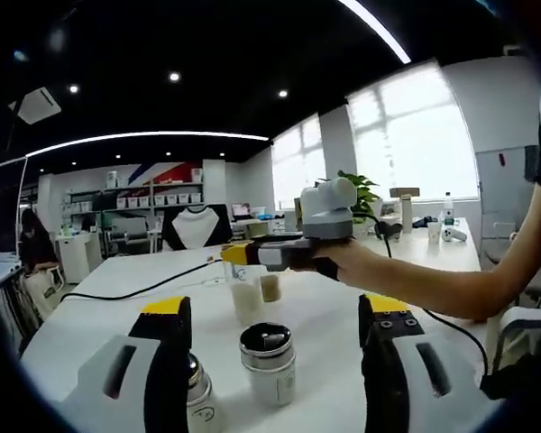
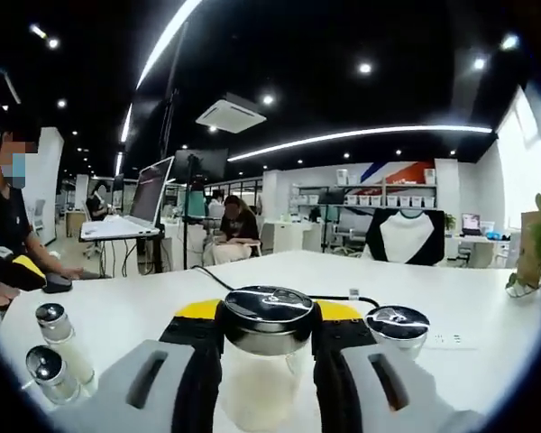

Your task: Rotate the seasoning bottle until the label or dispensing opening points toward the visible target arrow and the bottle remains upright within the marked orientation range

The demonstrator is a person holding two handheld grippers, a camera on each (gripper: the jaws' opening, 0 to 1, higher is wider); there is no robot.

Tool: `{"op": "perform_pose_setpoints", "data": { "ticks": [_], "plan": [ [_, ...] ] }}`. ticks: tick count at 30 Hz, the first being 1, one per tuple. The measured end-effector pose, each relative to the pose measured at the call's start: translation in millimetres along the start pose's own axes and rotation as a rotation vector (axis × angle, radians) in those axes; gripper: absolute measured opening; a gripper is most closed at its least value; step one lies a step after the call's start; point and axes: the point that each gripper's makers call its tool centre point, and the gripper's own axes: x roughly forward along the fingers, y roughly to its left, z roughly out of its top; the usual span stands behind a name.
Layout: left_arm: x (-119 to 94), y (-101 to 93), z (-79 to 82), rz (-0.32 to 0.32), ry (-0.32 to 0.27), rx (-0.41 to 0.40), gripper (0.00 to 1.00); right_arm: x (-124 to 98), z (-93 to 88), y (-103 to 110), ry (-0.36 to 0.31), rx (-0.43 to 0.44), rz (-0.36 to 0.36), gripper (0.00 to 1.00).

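A: In the right gripper view, what do we hold?

B: We see the right gripper (image 2: 269,361), grey with yellow-tipped black jaws, clenched on the translucent seasoning jar with a round black lid (image 2: 268,317). The jar stands upright between the jaws, pressed on both sides. Just right of it sits a second jar with a shiny dark lid (image 2: 397,325) on the white table (image 2: 343,271). At near left stand two small glass shakers with chrome caps (image 2: 52,347).

A: And in the left gripper view?

B: The left gripper (image 1: 275,347) hovers released, its jaws well apart. Between them, on the table, stands a white cylindrical jar with a black perforated lid (image 1: 268,361), touching neither jaw. A chrome-capped shaker (image 1: 197,388) sits beside the left jaw. Farther off, the right gripper, held by a person's hand (image 1: 334,262), grips the translucent jar (image 1: 246,293) from the right; a small tan cup (image 1: 270,287) stands just beside it. A black cable (image 1: 144,290) crosses the table at far left.
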Motion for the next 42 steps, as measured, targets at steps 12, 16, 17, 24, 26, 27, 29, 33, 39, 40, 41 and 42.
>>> {"op": "perform_pose_setpoints", "data": {
  "ticks": [12, 16, 17, 24, 26, 27, 29, 33, 39, 40, 41, 42],
  "plan": [
    [8, -29.8, -3.1, -0.123, 0.027, 0.017, 0.81, -29, 2.4, 3, -0.023, 0.025, -0.007, 0.35],
    [11, -53.0, 0.7, -0.262, 0.008, -0.031, 0.81, -41, 3.8, 3, -0.03, 0.034, -0.005, 0.35],
    [11, -55.1, 1.9, -0.272, 0.003, -0.039, 0.8, -43, 4.2, 3, -0.032, 0.035, -0.005, 0.35],
    [17, -65.0, -0.6, -0.278, 0.029, 0.014, 0.8, -67, 10.8, -2, -0.054, 0.032, -0.025, 0.35],
    [19, -70.5, -1.1, -0.297, 0.031, 0.013, 0.8, -75, 12.4, -1, -0.058, 0.032, -0.028, 0.35],
    [19, -73.2, -1.3, -0.306, 0.032, 0.01, 0.8, -78, 13.0, -1, -0.059, 0.033, -0.028, 0.35],
    [21, -79.3, -2.3, -0.326, 0.035, 0.013, 0.8, -86, 14.6, 1, -0.065, 0.035, -0.027, 0.35],
    [26, -91.7, -6.5, -0.372, 0.049, 0.014, 0.79, -106, 19.7, 9, -0.079, 0.029, -0.021, 0.35],
    [35, -97.5, -8.0, -0.377, 0.063, 0.044, 0.79, -126, 25.8, 19, -0.099, 0.032, -0.011, 0.35],
    [37, -98.7, -7.0, -0.377, 0.063, 0.049, 0.79, -128, 26.7, 19, -0.101, 0.03, -0.01, 0.35],
    [38, -99.6, -6.1, -0.378, 0.061, 0.051, 0.79, -131, 27.2, 20, -0.103, 0.029, -0.009, 0.35],
    [39, -100.4, -5.4, -0.38, 0.059, 0.05, 0.79, -134, 27.6, 22, -0.105, 0.028, -0.008, 0.35]
  ]
}}
